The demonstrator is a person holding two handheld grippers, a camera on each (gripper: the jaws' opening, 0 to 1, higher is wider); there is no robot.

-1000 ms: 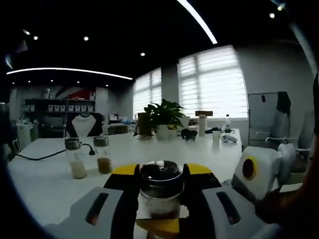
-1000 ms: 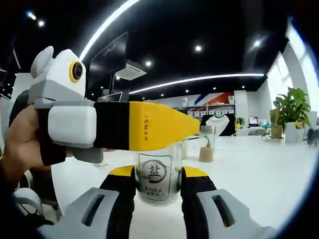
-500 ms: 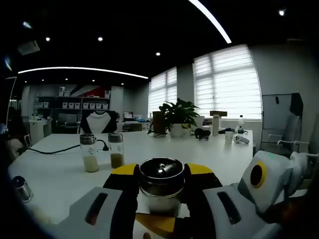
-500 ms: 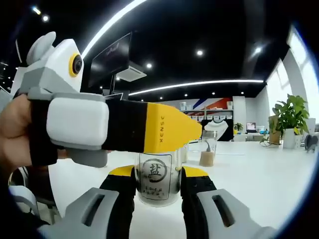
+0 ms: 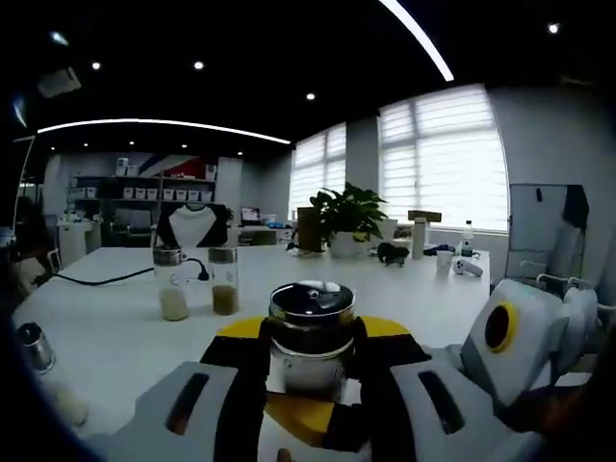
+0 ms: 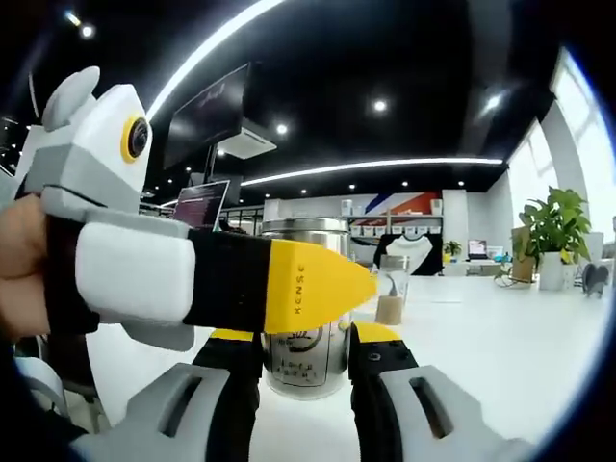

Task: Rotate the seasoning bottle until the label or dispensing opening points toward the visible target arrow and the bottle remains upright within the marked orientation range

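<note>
Two tongs meet at one glass seasoning bottle [image 5: 310, 337] with a steel lid, upright. Left tongs [image 5: 310, 361] and right tongs [image 6: 306, 351] both grip it above the white tabletop [image 5: 115, 337].

The left gripper [image 6: 318, 289] hides most of the seasoning bottle's label [image 6: 300, 348]

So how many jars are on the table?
3: one jar with a steel lid between both grippers' fingers, and two small jars, pale and brown, side by side farther back left. Others may be hidden.
</note>
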